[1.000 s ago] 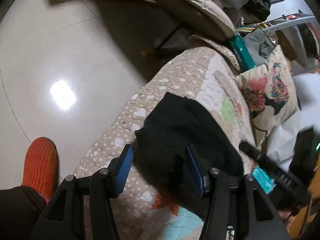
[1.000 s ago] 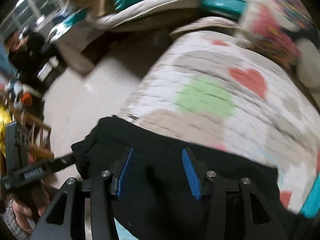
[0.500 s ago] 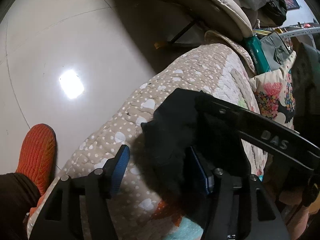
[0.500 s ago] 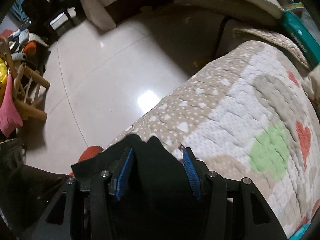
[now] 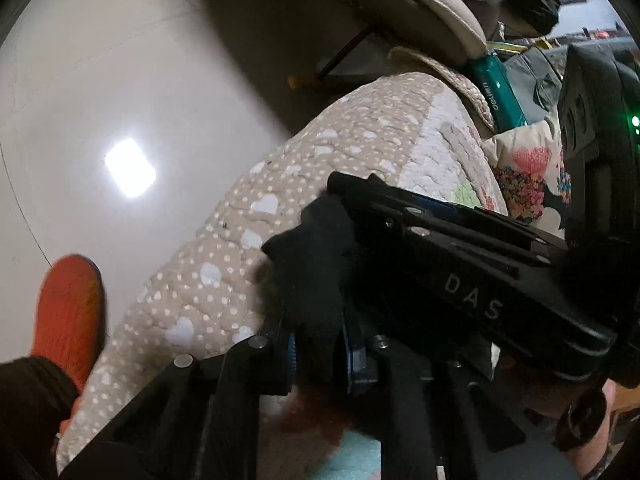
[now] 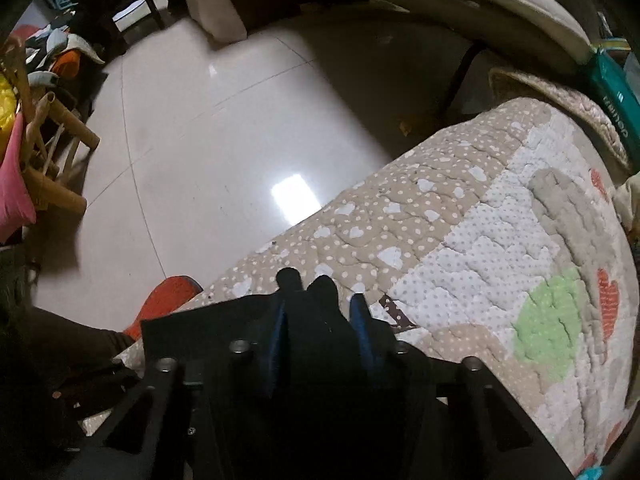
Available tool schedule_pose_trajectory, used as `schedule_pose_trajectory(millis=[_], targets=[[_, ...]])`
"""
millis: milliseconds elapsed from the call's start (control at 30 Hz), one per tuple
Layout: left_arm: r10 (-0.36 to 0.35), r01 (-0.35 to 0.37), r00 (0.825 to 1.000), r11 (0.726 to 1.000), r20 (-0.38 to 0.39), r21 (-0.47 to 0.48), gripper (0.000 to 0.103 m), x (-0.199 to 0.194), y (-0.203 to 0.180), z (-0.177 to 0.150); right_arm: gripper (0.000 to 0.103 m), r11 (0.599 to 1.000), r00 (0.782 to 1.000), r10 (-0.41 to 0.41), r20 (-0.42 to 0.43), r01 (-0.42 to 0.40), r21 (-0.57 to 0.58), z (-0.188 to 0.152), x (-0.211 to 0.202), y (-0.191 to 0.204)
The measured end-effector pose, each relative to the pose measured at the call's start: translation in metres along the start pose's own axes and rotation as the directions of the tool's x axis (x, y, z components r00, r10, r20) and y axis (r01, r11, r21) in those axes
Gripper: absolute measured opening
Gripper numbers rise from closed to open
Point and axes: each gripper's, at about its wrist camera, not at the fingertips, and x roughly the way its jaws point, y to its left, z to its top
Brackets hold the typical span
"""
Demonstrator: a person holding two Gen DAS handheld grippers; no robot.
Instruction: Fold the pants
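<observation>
Left wrist: left tool [image 5: 318, 354] clamps black pants [image 5: 316, 264] over quilt [image 5: 360, 140].

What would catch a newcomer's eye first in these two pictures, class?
Black pants bunched between the blue pads of the left gripper, which is shut on them, lying on a heart-patterned quilt. The right gripper is closing on the same cloth. Left of the quilt, an orange slipper stands on the glossy floor.

Pants [image 5: 316, 264]: black. Quilt [image 6: 460, 248]: beige with white dots and hearts; white panel, green and red patches. Slipper [image 5: 68, 312]: orange. Floor [image 6: 200, 140]: white tile.
</observation>
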Motion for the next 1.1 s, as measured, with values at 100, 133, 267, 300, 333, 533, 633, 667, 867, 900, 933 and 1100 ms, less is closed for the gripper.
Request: schedule_pose_trajectory(millis=[100,133,267,300,333,533,633,667,867,900,933,1100], targets=[[-0.021,0.021,1.0,1.0,0.003,0.001,0.015,-0.003,-0.003,0.001,0.027,0.999,0.999,0.009,0.044,-0.011,0.038,-0.003,-0.014,-0.004],[-0.03,0.03,1.0,1.0,0.006,0.001,0.015,-0.005,-0.004,0.001,0.027,0.999,0.998,0.011,0.057,-0.013,0.045,-0.004,-0.018,-0.005],[-0.071,0.071,0.997,0.997,0.018,0.015,0.015,-0.011,-0.012,0.0,0.026,0.997,0.993,0.024,0.112,-0.032,0.076,-0.013,-0.041,-0.013],[-0.082,0.081,0.996,0.996,0.021,0.023,0.015,-0.012,-0.016,0.0,0.026,0.995,0.991,0.026,0.129,-0.038,0.09,-0.016,-0.048,-0.016],[-0.098,0.097,0.995,0.995,0.024,0.034,0.015,-0.013,-0.021,-0.002,0.026,0.994,0.99,0.027,0.142,-0.041,0.101,-0.019,-0.054,-0.019],[-0.215,0.216,0.976,0.97,-0.025,0.107,0.015,-0.011,-0.058,-0.017,0.026,0.978,0.975,0.005,0.222,-0.051,0.201,-0.051,-0.093,-0.048],[-0.26,0.268,0.963,0.953,-0.073,0.14,0.015,-0.005,-0.077,-0.029,0.026,0.962,0.967,-0.014,0.255,-0.057,0.267,-0.079,-0.11,-0.07],[-0.265,0.276,0.96,0.947,-0.086,0.164,0.015,-0.003,-0.085,-0.035,0.026,0.957,0.964,-0.017,0.264,-0.061,0.285,-0.088,-0.115,-0.077],[-0.252,0.31,0.947,0.88,-0.198,0.36,0.015,0.018,-0.133,-0.076,0.027,0.875,0.94,-0.052,0.338,-0.12,0.468,-0.175,-0.132,-0.128],[-0.236,0.307,0.947,0.868,-0.22,0.39,0.016,0.023,-0.139,-0.083,0.027,0.859,0.938,-0.058,0.341,-0.128,0.497,-0.191,-0.131,-0.136],[-0.218,0.303,0.946,0.855,-0.239,0.421,0.017,0.028,-0.145,-0.091,0.027,0.845,0.938,-0.061,0.341,-0.133,0.518,-0.202,-0.129,-0.142],[-0.196,0.357,0.916,0.797,-0.35,0.488,0.044,0.029,-0.157,-0.114,0.034,0.738,0.938,-0.121,0.326,-0.135,0.661,-0.266,-0.119,-0.17]])
